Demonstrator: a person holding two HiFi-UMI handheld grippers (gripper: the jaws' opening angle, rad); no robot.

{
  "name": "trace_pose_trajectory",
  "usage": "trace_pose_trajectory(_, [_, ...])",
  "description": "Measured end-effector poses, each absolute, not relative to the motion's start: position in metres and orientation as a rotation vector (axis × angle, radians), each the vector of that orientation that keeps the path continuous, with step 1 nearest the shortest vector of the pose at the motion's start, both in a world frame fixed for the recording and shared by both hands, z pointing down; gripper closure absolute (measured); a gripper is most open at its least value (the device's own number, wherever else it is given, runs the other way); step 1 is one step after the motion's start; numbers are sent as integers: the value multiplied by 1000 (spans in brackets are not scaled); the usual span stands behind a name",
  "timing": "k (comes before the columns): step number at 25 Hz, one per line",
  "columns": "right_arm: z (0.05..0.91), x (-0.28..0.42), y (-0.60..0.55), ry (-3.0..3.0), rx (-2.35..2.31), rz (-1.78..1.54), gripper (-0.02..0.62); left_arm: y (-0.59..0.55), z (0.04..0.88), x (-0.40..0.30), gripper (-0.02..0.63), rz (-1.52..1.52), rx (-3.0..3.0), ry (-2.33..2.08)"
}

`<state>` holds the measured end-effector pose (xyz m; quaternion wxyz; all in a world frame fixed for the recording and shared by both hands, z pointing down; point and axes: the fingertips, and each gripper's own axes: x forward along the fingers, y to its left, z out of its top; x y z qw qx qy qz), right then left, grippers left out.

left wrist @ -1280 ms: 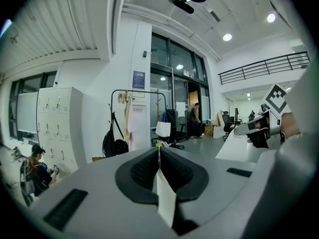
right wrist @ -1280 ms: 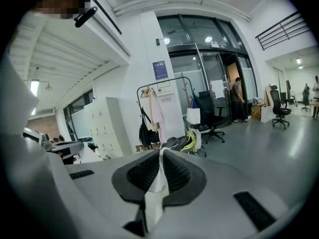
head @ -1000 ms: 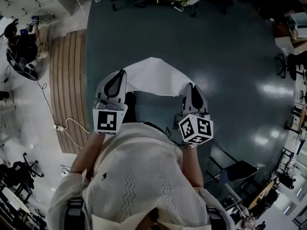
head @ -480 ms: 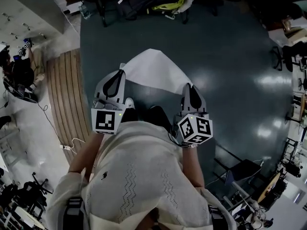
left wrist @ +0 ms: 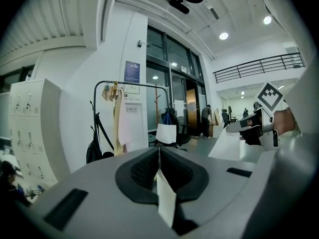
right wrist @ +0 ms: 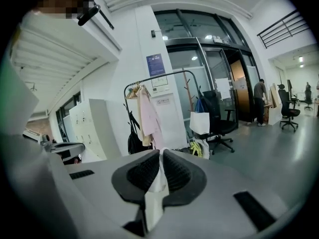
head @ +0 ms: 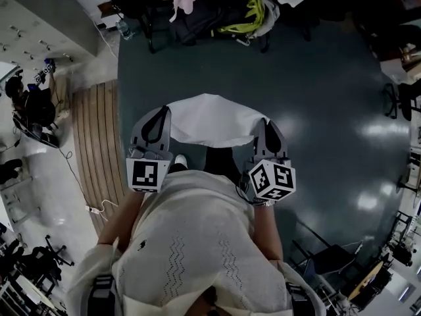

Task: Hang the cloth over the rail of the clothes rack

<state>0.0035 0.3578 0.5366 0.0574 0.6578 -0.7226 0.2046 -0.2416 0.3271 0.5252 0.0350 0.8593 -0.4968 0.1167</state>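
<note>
**Left claw [head: 160,112] and right claw [head: 264,124] carry the cloth [head: 212,119] toward the clothes rack [right wrist: 158,108]**

The left claw's jaws are pressed together on one corner of the white cloth. Its own view shows a strip of fabric pinched in the slit and trailing down over the body. The cloth spans the gap between the two claws in front of the person, above the dark floor [head: 316,110]. The right claw is closed just as tightly on the other corner, with fabric bunched between its pads.

Two things have changed over the last second. The cloth, which rose to a slack peak in the middle, now lies in a broader, flatter band from claw to claw. More of the clutter of clothes and bags [head: 223,8] has come in at the top of the head view, so the person has been closing on the rack. By my reading this is the carrying stage: the cloth is spread ready for draping, but the rail [right wrist: 159,76] is well apart from it, so nothing is hung yet.

Counted:
- two claws, both gripping
- one cloth
- one rack with one top rail
- one pink garment [right wrist: 148,116] on that rail, with smaller items beside it that are too small to count
- one office chair [right wrist: 219,121] with one white bag [right wrist: 200,122] against it
</note>
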Motion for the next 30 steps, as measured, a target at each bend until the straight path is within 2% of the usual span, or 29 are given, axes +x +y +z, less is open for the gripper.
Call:
trace_pose_trajectory(5, [549, 57, 264, -2224, 1917, 691, 560, 242, 527, -198, 588, 416, 2569, -1621])
trace_pose_trajectory(10, [535, 119, 169, -2290, 1850, 664, 560, 151, 501, -142, 588, 286, 2567, -1762])
trace_pose_trajectory(16, [527, 180, 75, -2345, 1768, 587, 560, 84, 493, -101, 589, 283, 2464, -1903])
trace_pose_trajectory(24, [517, 213, 21, -2359, 1809, 575, 560, 36, 486, -85, 589, 256, 2442, -1955])
trace_pose_trajectory(30, [544, 241, -4, -2256, 1863, 752, 560, -4, 518, -87, 589, 440, 2411, -1891])
